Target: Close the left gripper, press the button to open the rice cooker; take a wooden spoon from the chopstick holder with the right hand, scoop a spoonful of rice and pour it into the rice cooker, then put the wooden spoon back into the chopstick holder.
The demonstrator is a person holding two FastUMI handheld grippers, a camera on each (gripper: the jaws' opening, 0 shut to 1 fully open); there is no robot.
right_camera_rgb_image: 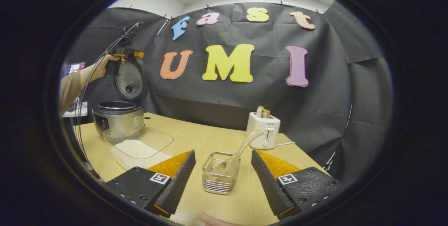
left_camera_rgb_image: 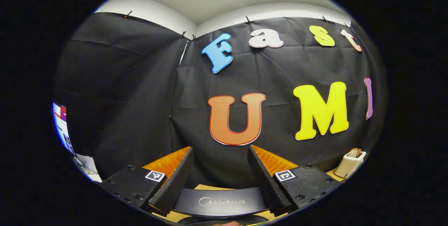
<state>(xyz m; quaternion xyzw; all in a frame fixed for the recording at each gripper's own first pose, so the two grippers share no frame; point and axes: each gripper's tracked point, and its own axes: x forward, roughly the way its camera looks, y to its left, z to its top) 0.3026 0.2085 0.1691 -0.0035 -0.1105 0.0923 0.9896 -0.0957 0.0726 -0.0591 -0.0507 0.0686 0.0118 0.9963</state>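
In the right gripper view the rice cooker (right_camera_rgb_image: 117,118) stands at the table's far left with its lid (right_camera_rgb_image: 129,79) swung up. A hand holds my left gripper (right_camera_rgb_image: 117,59) at the lid's top edge. In the left gripper view, my left gripper (left_camera_rgb_image: 220,149) is open, and the dark lid (left_camera_rgb_image: 218,201) lies low between its fingers. The wooden spoon (right_camera_rgb_image: 239,150) leans in the wire chopstick holder (right_camera_rgb_image: 219,180), handle pointing up and right. My right gripper (right_camera_rgb_image: 222,154) is open, just short of the holder, with nothing held. A clear container of rice (right_camera_rgb_image: 138,149) sits in front of the cooker.
A white toaster (right_camera_rgb_image: 263,128) with bread stands at the back of the wooden table (right_camera_rgb_image: 196,138), behind the holder; it also appears as the toaster (left_camera_rgb_image: 350,163) at the right. A sleeve (right_camera_rgb_image: 70,86) reaches in from the left. A lit screen (left_camera_rgb_image: 61,128) stands far left.
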